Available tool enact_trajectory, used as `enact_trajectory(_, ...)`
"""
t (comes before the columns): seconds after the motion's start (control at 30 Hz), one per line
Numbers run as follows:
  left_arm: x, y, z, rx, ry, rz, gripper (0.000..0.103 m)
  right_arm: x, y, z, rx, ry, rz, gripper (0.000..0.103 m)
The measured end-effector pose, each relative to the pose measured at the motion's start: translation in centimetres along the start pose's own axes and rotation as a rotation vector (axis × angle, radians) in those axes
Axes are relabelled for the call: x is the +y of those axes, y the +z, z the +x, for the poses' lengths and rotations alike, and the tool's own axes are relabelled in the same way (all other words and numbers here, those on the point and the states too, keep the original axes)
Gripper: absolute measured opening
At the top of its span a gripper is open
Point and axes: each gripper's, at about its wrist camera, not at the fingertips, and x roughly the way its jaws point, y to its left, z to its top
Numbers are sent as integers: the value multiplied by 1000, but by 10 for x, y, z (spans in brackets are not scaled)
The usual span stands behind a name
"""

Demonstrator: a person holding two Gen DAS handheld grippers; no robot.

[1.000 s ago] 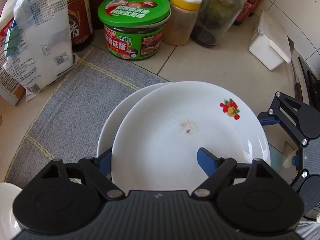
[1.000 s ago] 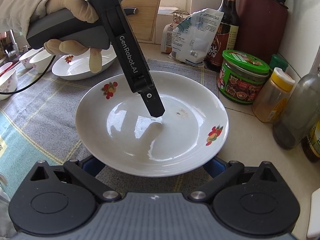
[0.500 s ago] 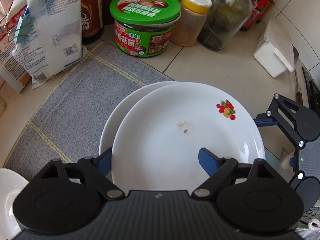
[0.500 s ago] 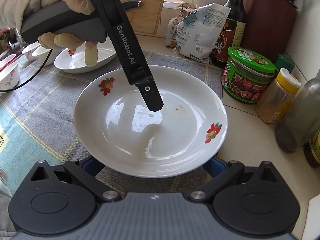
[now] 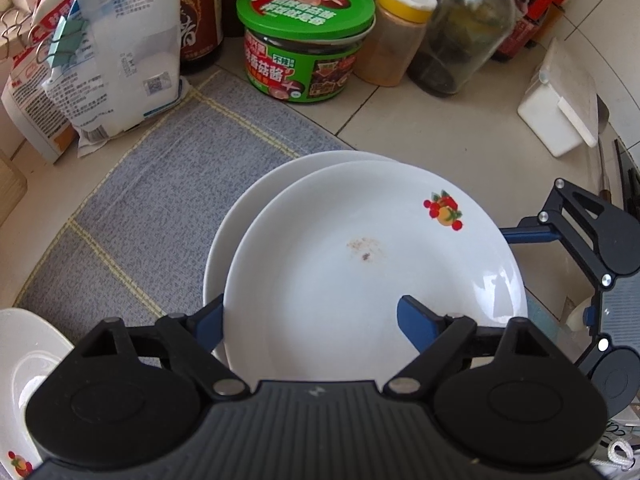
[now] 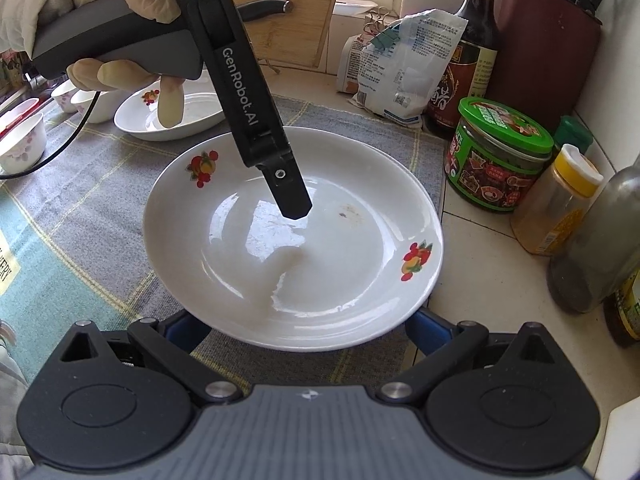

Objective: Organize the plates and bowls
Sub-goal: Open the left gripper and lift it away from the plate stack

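Observation:
A white plate with fruit decals (image 5: 372, 264) (image 6: 296, 240) sits a little offset on a second white plate (image 5: 236, 216) on the grey mat. My left gripper (image 5: 312, 320) straddles the top plate's near rim, one finger (image 5: 420, 320) over it and one below; its finger (image 6: 288, 188) rests inside the plate in the right wrist view. My right gripper (image 6: 300, 324) is open with its fingers under the plate's near rim.
A green-lidded jar (image 5: 304, 36), yellow-capped spice jar (image 5: 400, 32), glass bottle (image 5: 464, 28), soy sauce bottle (image 6: 464, 44) and flour bag (image 5: 116, 48) line the back. A white box (image 5: 560, 108) stands right. Another plate (image 6: 172, 116) and small bowls (image 6: 20, 140) lie far left.
My left gripper and the top plate have drawn back a little from the jars, and another plate's edge has come into view at lower left. My right gripper has stayed put.

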Motion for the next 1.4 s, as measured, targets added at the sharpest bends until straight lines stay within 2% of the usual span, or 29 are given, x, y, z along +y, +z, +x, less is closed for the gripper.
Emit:
enact_trajectory(0.2, -2, 1, -3, 17, 33, -16, 88, 1, 0, -1, 2, -6, -3, 103)
enact_trajectory(0.37, -9, -1, -3, 25, 86, 18, 88, 0, 0, -1, -1, -4, 6, 103)
enact_trajectory(0.8, -12, -2, -3, 25, 116, 37, 89, 1, -2, -4, -10, -11, 13, 103)
enact_trajectory(0.93, -14, -2, -3, 23, 153, 54, 90, 2, -1, -8, -19, 6, 7, 103)
enact_trajectory(1.07, -14, -4, -9, -9, 97, 63, 93, 5, 0, -8, -35, -2, 6, 103)
enact_trajectory(1.17, -19, -6, -13, -52, 136, 98, 93, 5, 0, -8, -40, -6, 15, 103)
enact_trajectory(1.27, -24, -14, -24, -132, 152, 129, 93, 5, 0, -12, -56, -13, 21, 103)
enact_trajectory(1.4, -25, -28, -40, -283, 151, 138, 94, 3, 1, -14, -79, -45, 49, 103)
